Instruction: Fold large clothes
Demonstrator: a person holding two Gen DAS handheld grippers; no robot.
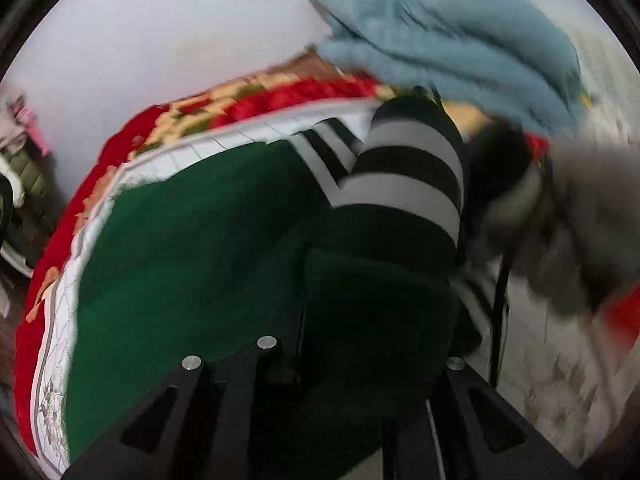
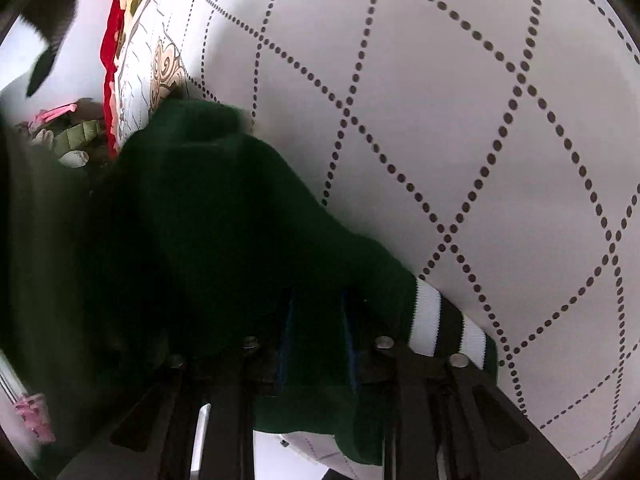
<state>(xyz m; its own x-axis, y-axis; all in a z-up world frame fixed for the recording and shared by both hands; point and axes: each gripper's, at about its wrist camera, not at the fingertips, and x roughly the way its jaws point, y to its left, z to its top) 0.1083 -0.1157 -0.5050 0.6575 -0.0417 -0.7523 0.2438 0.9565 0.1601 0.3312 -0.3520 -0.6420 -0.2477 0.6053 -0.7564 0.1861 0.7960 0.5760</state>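
Two grippers buried in one green sweater [image 1: 208, 240], spread over a white quilted cover [image 2: 460, 128]. Left gripper [image 1: 340, 320]: fingers hidden by dark knit bunched between and over them, so cannot tell whether clenched or released. From that view, green cloth filling the frame from 6 to 9 o'clock; black-and-white striped sleeve [image 1: 412, 184] rising toward 1 o'clock; blue fleece [image 1: 460, 40] piled beyond at 1 o'clock; red floral blanket [image 1: 280, 96] edging the cover from 8 round to 12 o'clock; blurred grey fur [image 1: 580, 220] at 3 o'clock. Right gripper [image 2: 318, 336]: fingers [image 2: 286, 340] standing apart with sweater fabric draped between and over them, a fold grasped or merely lying there, cannot tell. From that view, striped cuff [image 2: 444, 328] at 5 o'clock just beside the right finger, resting on the dotted cover.
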